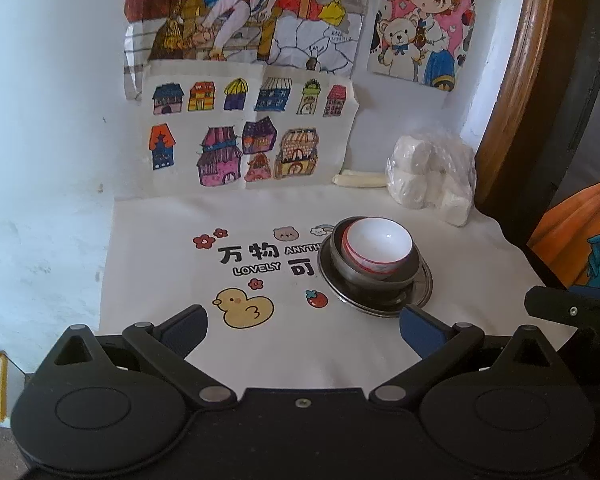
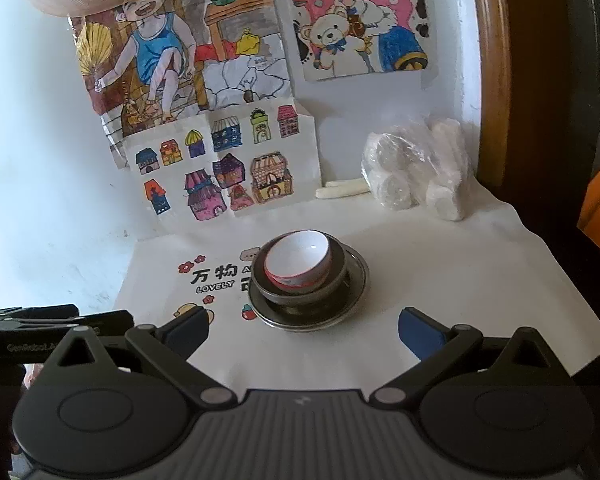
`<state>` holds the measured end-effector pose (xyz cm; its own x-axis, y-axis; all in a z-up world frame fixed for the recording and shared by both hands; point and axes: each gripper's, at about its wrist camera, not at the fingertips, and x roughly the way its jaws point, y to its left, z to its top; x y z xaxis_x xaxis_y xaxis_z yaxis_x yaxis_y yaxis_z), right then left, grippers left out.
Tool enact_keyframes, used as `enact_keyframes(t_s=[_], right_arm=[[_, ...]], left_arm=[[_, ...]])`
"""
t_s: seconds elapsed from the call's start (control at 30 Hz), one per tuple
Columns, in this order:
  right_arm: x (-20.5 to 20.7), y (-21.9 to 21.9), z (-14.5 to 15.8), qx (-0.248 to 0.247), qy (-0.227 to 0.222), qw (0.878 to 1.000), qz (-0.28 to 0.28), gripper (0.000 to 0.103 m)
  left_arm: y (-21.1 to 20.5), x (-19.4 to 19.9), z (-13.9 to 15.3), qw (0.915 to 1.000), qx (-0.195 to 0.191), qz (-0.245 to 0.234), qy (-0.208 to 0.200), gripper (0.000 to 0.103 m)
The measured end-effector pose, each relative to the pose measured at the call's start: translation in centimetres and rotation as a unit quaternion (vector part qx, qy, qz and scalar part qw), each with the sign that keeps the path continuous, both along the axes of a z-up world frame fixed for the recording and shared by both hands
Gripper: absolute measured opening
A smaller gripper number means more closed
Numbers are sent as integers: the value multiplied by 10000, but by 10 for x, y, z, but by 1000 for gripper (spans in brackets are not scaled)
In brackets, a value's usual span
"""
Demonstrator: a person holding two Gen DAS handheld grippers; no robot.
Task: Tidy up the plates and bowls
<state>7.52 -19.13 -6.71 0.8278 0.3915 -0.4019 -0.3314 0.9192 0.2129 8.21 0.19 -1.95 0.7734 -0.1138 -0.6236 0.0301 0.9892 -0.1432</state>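
A tidy stack sits on the printed cloth [image 2: 420,264] as I hold both tools back from it, each with its fingers spread wide and gripping nothing. The small white bowl [image 2: 300,260], red pattern on its outside, leans slightly inside the dark bowl [image 2: 300,292], and that one rests on the metal plate [image 2: 352,276], smallest on top, which I take to be the point of the job: nested this way the three take one spot and can be moved as one.

From the right gripper [image 2: 302,326] the stack lies at about twelve o'clock, just beyond the fingertips and centred between them. From the left gripper [image 1: 304,326] the same stack sits near one o'clock, its plate [image 1: 424,284] rim close to the blue pad of that tool's right finger.

A plastic bag of white rolls [image 2: 420,176] stands well apart at the back, against the wall of children's drawings [image 2: 220,160], out of the way. By my reading the stacking looks done or nearly so, apart from the leaning top bowl.
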Motion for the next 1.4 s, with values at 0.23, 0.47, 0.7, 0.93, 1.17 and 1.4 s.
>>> enact_keyframes(t_s=[0.23,0.47,0.7,0.93,1.17,1.4], right_arm=[[-4,-9,-11,-66,61,9999,96,103],[-9,-15,-19,-68,116,9999,107,103],[-15,-17,-22,-69,96,9999,117,103],[-20,-18,-25,-57,79,9999,115,103],[-23,-17,-25,-55,56,9999,108,103],[-23,-16,-24,-65,68,9999,111,103]], left_arm=[[-8,-9,-5,10000,41,-54,2,102],[-19,-17,-11,9997,190,-180,21,102],[-20,-21,-11,9995,238,-205,16,102],[-19,-30,-10,9993,279,-234,-34,102],[-19,-30,-10,9993,287,-241,-53,102],[-18,-31,-11,9992,284,-261,-51,102]])
